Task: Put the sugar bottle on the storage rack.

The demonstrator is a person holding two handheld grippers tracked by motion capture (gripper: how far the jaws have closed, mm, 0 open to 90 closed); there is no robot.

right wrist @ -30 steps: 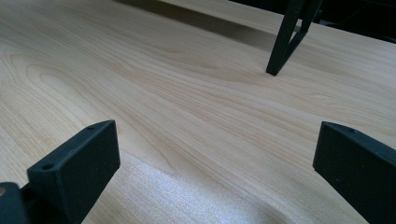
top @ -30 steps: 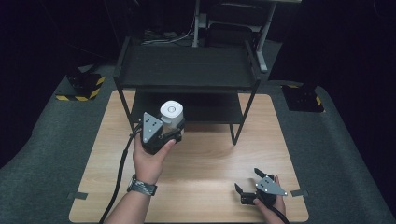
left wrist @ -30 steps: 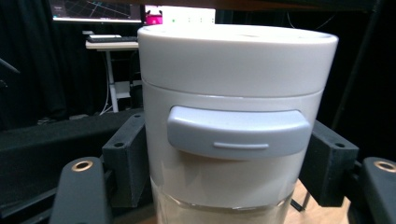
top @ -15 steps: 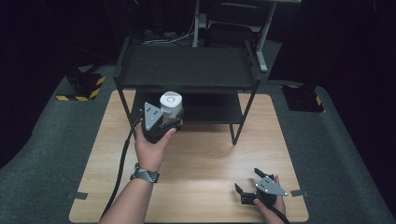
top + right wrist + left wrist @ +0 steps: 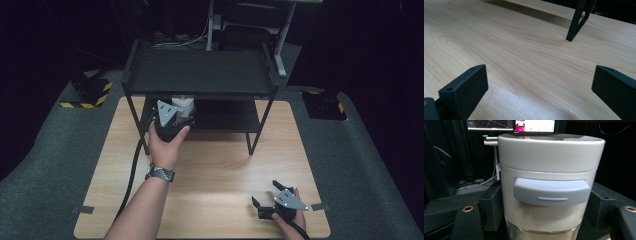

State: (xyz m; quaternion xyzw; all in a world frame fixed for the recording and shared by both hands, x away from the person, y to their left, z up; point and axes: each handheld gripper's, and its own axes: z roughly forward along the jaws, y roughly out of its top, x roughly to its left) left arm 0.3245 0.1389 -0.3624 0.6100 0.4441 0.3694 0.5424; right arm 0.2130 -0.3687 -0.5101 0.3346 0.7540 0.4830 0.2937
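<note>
Left gripper view: the left gripper's (image 5: 172,120) fingers (image 5: 491,206) pinch a white cylindrical canister with a grey latch tab (image 5: 550,192), glass showing below the white band; contents cannot be told. High view: canister sits at the front edge of the black two-tier metal shelf rack (image 5: 200,75), under its top tier. Right gripper (image 5: 280,200), fingers spread, rests low over the light wooden surface (image 5: 220,165), open wood between it and the rack.

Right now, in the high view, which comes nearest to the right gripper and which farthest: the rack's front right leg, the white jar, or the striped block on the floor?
From the right gripper:
1. Rack's front right leg, just up-left.
2. White jar, under the rack's top shelf, in the left gripper.
3. Striped block, far left on the floor.
</note>
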